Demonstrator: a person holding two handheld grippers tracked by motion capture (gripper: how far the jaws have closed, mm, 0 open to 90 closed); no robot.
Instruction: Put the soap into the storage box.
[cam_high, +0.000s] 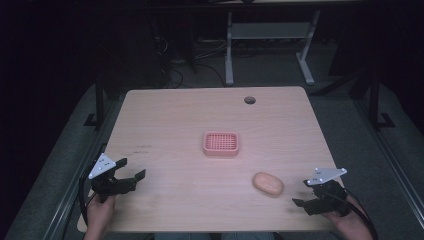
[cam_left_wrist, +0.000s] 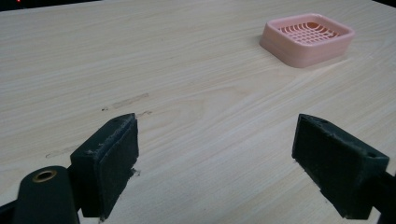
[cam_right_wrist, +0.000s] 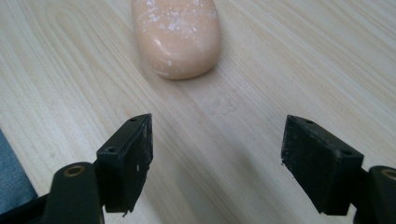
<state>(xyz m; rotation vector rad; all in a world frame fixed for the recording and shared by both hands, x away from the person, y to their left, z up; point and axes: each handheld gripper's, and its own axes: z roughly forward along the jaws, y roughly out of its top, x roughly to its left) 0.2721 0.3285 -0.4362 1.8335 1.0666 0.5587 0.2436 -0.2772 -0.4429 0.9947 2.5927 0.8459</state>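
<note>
While both hands rest at the near edge of the bench (cam_high: 165, 105), the right tongs (cam_high: 306, 194) sit released, jaws spread wide and empty, aimed at the soap bar (cam_high: 268, 183) lying just ahead of them; left tongs (cam_high: 131, 171) likewise released, holding nothing, near the bench's left corner. Right gripper view: soap bar (cam_right_wrist: 176, 32) flat on the wood, just beyond the jaw tips, nearly lengthwise to the jaws, peach-coloured, rounded oval, whitish flecks on its top. Judgement: a light, stiff lump, likely slick-skinned with curved flanks, so it may squirt out of a pinch taken near a tapered end; best hold looks to be across the short width at mid-body, pads low on the flanks, moderate squeeze. Not fragile, though hard jaws could dent it. Farther in, about mid-bench, a pink soap dish (cam_high: 221, 143) with a slotted grid top, well apart from the bar; left gripper view shows that dish (cam_left_wrist: 306, 38) ahead and to the right of its jaws. Bench surface: pale wood grain, flat, a few faint scuff marks on the left side, a round cable hole (cam_high: 249, 100) toward the far edge. Beyond: dim room, grey carpeted floor, white legs of another desk (cam_high: 229, 50), cables trailing below it.
</note>
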